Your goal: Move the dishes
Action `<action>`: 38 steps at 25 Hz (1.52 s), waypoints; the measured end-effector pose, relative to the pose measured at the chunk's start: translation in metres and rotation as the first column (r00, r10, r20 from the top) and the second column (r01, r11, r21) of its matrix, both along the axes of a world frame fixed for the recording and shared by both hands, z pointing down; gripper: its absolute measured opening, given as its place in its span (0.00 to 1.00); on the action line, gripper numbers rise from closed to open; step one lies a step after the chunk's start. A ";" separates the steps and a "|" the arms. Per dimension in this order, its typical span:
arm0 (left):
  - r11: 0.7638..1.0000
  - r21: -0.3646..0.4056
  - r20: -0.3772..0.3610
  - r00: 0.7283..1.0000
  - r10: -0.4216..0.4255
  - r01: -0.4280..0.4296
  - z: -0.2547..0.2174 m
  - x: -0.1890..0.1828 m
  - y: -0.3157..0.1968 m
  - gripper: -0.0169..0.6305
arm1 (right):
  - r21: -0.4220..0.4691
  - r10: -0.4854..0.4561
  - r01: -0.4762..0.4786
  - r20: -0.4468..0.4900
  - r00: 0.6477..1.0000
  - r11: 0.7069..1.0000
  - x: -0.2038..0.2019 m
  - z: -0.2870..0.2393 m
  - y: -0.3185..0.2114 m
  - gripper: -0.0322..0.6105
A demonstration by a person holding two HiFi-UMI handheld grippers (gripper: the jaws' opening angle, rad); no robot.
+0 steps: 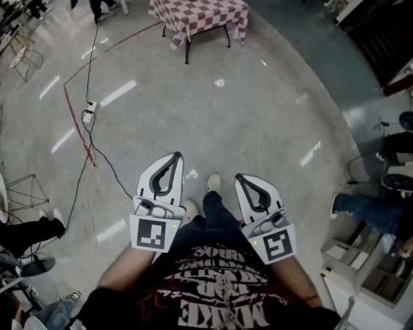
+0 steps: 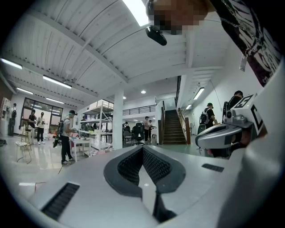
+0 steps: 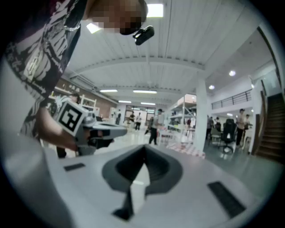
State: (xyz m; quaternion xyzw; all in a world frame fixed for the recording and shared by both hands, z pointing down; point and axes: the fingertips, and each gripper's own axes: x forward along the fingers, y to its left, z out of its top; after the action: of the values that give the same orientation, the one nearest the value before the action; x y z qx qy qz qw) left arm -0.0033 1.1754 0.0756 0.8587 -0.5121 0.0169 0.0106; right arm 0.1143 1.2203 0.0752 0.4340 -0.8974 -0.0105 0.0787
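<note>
Floor [image 1: 271,109] of pale polished concrete fills most of the head view, in a large open hall. At the far edge stands a small table [image 1: 200,16] under a red-and-white checked cloth, well apart from the person. No dishes show in any view, and the tabletop is mostly cut off, so I cannot tell whether they are there. The left gripper [image 1: 175,156] and the right gripper [image 1: 238,178] are held side by side in front of the body, pointing roughly level. Each has its jaws pressed together on nothing, as both gripper views confirm. Dark and red cables [image 1: 90,138] trail across the floor on the left past a white power strip [image 1: 88,111].

The likeliest trouble is on the way to the dishes: a foot could catch in those loose cables, or the person could brush against other people [image 2: 67,133] standing about the hall. Reaching a dish with the jaws closed would only knock it.
</note>
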 end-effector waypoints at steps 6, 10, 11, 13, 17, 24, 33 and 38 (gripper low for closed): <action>1.000 -0.024 0.007 1.000 0.001 -0.001 0.018 0.010 -0.035 0.07 | -0.026 0.025 -0.025 0.003 1.000 0.999 0.018 0.015 -0.040 0.10; 1.000 -0.025 0.004 1.000 -0.015 0.015 0.017 0.021 -0.060 0.07 | -0.039 0.012 -0.010 0.043 0.999 0.999 0.025 0.020 -0.070 0.10; 1.000 -0.019 0.000 1.000 -0.018 0.018 0.013 0.024 -0.067 0.07 | -0.037 0.003 -0.001 0.049 0.999 0.999 0.025 0.019 -0.078 0.10; 1.000 -0.006 0.005 1.000 -0.019 0.019 0.006 0.029 -0.078 0.07 | -0.029 -0.016 0.017 0.057 0.998 0.999 0.026 0.016 -0.095 0.10; 0.999 -0.011 -0.007 0.999 -0.033 0.033 0.001 0.037 -0.101 0.07 | -0.016 -0.058 0.059 0.081 0.995 0.998 0.026 0.011 -0.122 0.10; 0.998 -0.004 0.013 0.998 -0.061 0.061 -0.004 0.055 -0.136 0.07 | -0.011 -0.108 0.109 0.103 0.989 0.994 0.043 0.006 -0.165 0.10; 0.992 0.022 0.005 0.993 -0.122 0.122 -0.017 0.081 -0.171 0.07 | -0.015 -0.178 0.181 0.125 0.976 0.983 0.073 0.008 -0.197 0.10; 0.986 0.010 0.001 0.987 -0.164 0.164 -0.022 0.087 -0.178 0.07 | -0.026 -0.159 0.164 0.136 0.978 0.986 0.092 0.008 -0.214 0.10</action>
State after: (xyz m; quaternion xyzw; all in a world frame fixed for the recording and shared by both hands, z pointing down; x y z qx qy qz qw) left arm 0.0838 0.9974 0.0536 0.8138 -0.5809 0.0142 0.0074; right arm 0.2068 1.0060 0.0828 0.3578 -0.9330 0.0290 0.0253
